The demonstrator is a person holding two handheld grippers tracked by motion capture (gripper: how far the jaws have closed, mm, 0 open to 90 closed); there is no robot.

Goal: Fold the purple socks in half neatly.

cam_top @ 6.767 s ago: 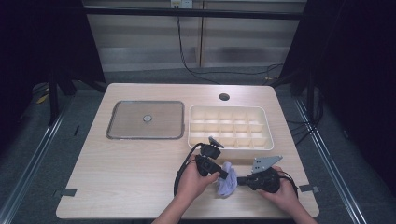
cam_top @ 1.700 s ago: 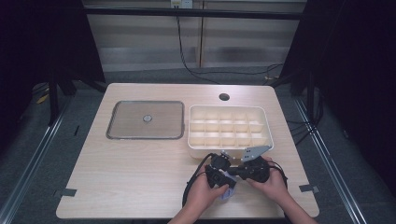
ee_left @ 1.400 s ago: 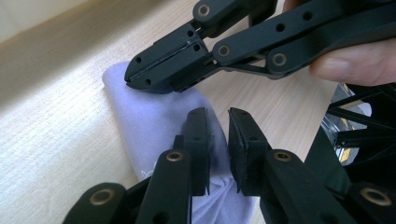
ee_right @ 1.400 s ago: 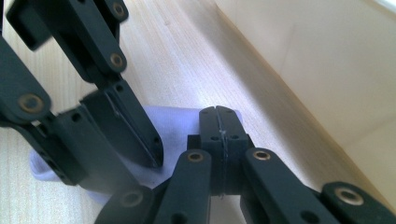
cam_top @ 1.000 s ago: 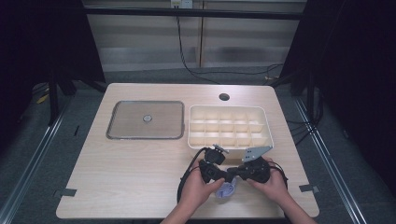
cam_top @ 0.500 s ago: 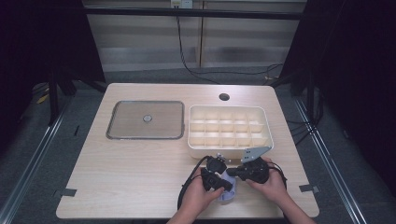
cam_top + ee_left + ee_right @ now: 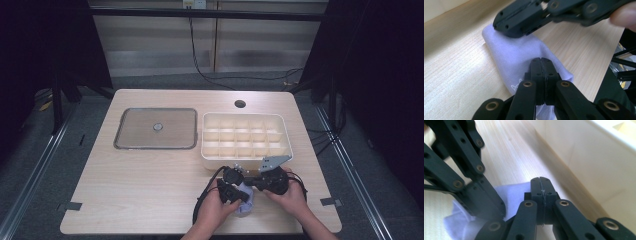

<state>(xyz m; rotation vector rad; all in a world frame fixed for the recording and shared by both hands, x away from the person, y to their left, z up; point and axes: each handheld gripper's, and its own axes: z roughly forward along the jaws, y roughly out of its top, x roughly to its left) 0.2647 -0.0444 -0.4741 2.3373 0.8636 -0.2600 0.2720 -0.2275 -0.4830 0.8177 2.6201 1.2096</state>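
On the light wooden surface [image 7: 150,190], a small pale lilac piece of folded cloth [image 7: 245,199] lay near the front edge, at about 5 o'clock from the middle, just in front of the cream plastic tray with many small compartments [image 7: 247,138]. Both hands met over this cloth.

The left claw [image 7: 541,60] had just been closing, and in the left gripper view its two black jaws stood together with their tips pressed onto the cloth [image 7: 524,55]; if a fold of fabric was caught between them, I could not tell. The right claw [image 7: 540,179] was also together, with only a thin line between its jaws. In the left gripper view its tip rested on the far end of the cloth, at about 11 o'clock from the left claw. In the right gripper view the cloth [image 7: 514,192] lay under it, and the tray wall [image 7: 594,157] rose close beside at 2 o'clock.

A flat grey square lid with a round knob [image 7: 156,128] lay at 9 o'clock from the tray, well apart from the hands.
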